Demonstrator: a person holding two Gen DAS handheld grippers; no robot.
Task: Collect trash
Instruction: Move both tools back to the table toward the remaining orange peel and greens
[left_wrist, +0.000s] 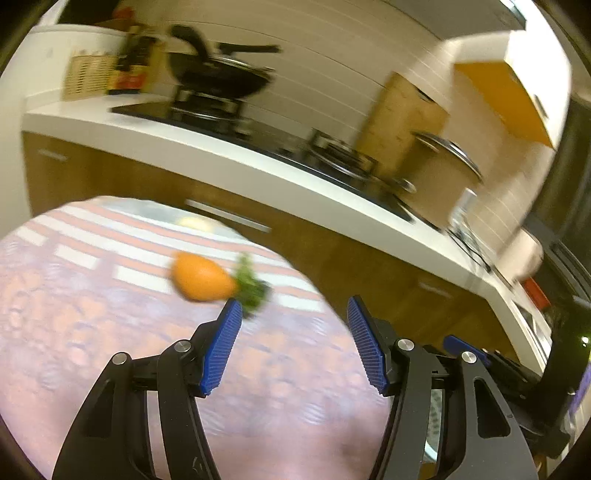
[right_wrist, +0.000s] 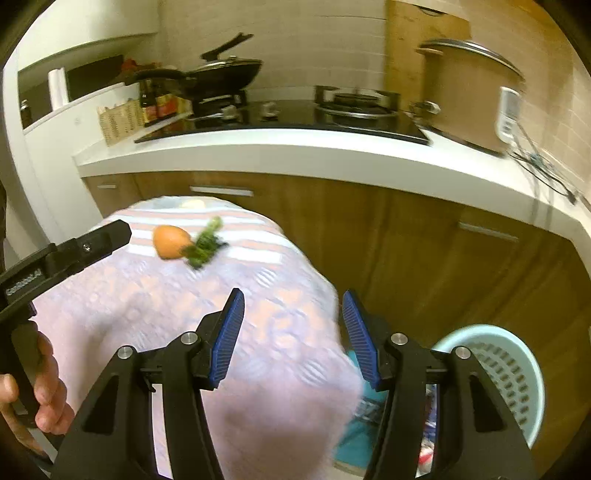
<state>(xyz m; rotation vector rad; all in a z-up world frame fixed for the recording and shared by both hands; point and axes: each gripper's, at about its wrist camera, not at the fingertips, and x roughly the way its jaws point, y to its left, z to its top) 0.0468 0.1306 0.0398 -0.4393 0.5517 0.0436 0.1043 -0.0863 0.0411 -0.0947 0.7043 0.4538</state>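
An orange peel scrap (left_wrist: 201, 277) and a green leafy sprig (left_wrist: 253, 286) lie touching on the pink patterned tablecloth (left_wrist: 110, 350), just ahead of the left gripper (left_wrist: 293, 312), whose jaws gape empty. The right gripper (right_wrist: 291, 302) is likewise spread and empty. The approach seems underway; next, closing on one scrap, then carrying it to the pale blue perforated basket (right_wrist: 517, 373).

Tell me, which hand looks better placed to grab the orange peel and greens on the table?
Probably the left. Its open tool has a fingertip right beside the greens and orange peel. The right tool, also open, sits farther back, nearer the basket.
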